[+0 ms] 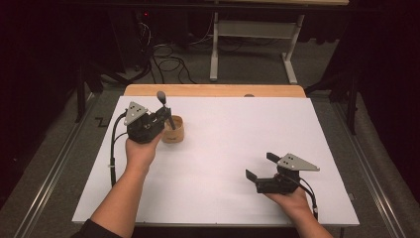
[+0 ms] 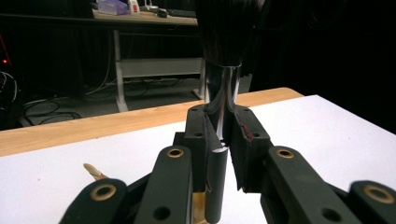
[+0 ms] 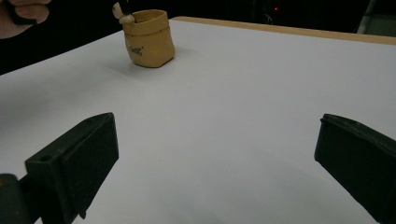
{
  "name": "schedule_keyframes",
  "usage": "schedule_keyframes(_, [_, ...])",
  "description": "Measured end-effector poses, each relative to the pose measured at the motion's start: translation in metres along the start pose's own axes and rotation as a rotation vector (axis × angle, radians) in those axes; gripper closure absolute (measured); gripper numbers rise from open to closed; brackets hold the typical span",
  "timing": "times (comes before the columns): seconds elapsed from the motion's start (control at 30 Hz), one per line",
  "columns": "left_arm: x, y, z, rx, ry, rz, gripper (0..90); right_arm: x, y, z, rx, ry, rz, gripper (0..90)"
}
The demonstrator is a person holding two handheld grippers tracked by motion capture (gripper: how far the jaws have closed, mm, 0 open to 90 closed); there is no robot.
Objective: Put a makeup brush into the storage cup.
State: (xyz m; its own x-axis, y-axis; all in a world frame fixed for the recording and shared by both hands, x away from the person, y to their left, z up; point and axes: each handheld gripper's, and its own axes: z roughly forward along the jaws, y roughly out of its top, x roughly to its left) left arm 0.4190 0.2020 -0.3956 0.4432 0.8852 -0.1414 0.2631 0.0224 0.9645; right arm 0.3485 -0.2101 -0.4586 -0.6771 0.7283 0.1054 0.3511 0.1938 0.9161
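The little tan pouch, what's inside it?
A makeup brush pokes into the tan pouch, bristles up, squeezed by the left gripper. Its bottom end is hidden by the pouch's wall, like anything else inside.

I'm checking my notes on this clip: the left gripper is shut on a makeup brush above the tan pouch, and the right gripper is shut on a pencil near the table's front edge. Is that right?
Not quite. The right gripper holds nothing: the right gripper view shows its jaws wide apart over bare white table. The rest stands: the left gripper is shut on the makeup brush above the tan pouch.
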Motion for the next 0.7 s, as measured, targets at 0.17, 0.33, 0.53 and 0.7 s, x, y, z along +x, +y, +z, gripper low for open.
schedule_keyframes(0.17, [0.001, 0.002, 0.004, -0.002, 0.008, 0.001, 77.8, 0.0, 0.0, 0.0, -0.003, 0.002, 0.008, 0.5])
schedule_keyframes(0.33, [0.001, 0.001, 0.01, 0.003, 0.019, 0.0, 77.8, 0.0, 0.0, 0.0, -0.001, 0.004, 0.008, 0.5])
schedule_keyframes(0.53, [0.003, -0.002, 0.015, 0.013, 0.041, 0.005, 77.8, 0.0, 0.0, 0.0, -0.003, 0.004, 0.01, 0.5])
schedule_keyframes(0.7, [0.003, -0.004, 0.017, 0.019, 0.045, 0.006, 77.8, 0.001, 0.0, 0.0, -0.002, 0.005, 0.014, 0.5])
